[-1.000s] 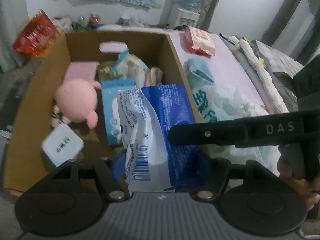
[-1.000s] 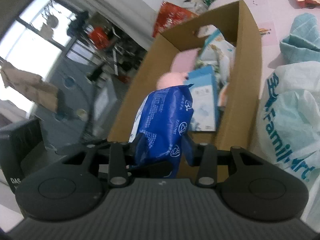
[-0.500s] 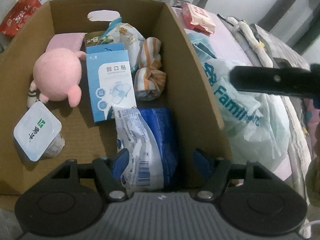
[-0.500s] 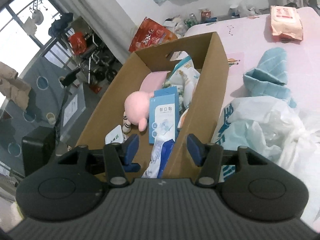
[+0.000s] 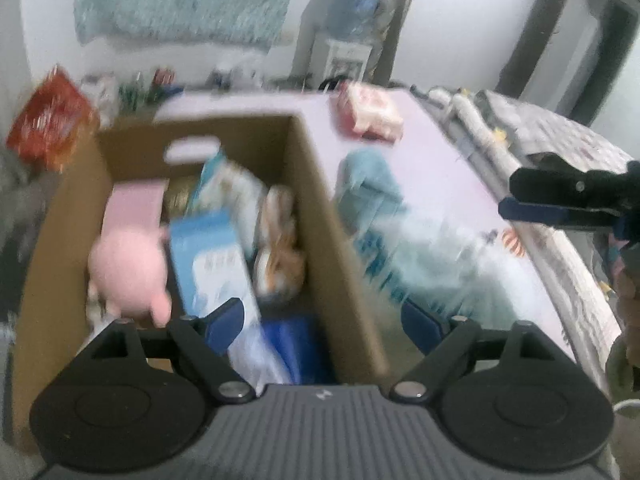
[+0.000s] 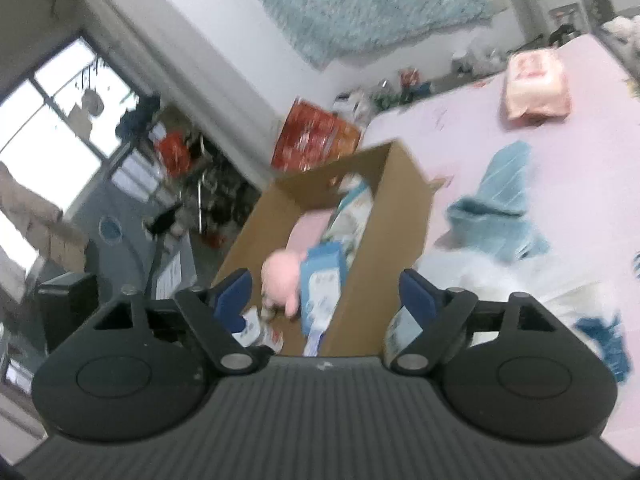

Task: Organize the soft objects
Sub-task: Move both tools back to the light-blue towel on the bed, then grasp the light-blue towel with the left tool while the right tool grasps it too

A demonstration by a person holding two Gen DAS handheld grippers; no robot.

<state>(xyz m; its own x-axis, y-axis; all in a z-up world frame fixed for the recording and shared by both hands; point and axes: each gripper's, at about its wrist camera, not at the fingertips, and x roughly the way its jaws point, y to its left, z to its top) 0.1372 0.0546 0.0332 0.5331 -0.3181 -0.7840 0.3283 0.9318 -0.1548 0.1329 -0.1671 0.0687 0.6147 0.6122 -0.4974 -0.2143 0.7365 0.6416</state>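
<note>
Step in hand, by judgement: release is complete and both tools are clear of the load. The left gripper [image 5: 322,318] has just been opening; its jaws stand wide with nothing clamped between them. The right gripper [image 6: 326,294] has likewise just been opening, wide and empty.

The blue pack [image 5: 294,350] lies inside the cardboard box [image 5: 320,216], at the near end, lower centre of the left wrist view, below the left gripper's spread fingers.

Box contents, left to right in that view: a pink plush toy [image 5: 128,270], a light blue carton [image 5: 214,258], and rolled orange-striped cloths [image 5: 280,256]. A pink flat item [image 5: 134,210] and a printed pouch [image 5: 230,186] lie toward the far wall.

Next move, by judgement: select a remaining soft item on the pink bed surface [image 6: 560,168]. Candidates are the blue towel [image 6: 500,208], the white plastic bag [image 5: 436,256] just beside the box, and the pink wipes pack [image 6: 534,86] at upper right of the right wrist view.
</note>
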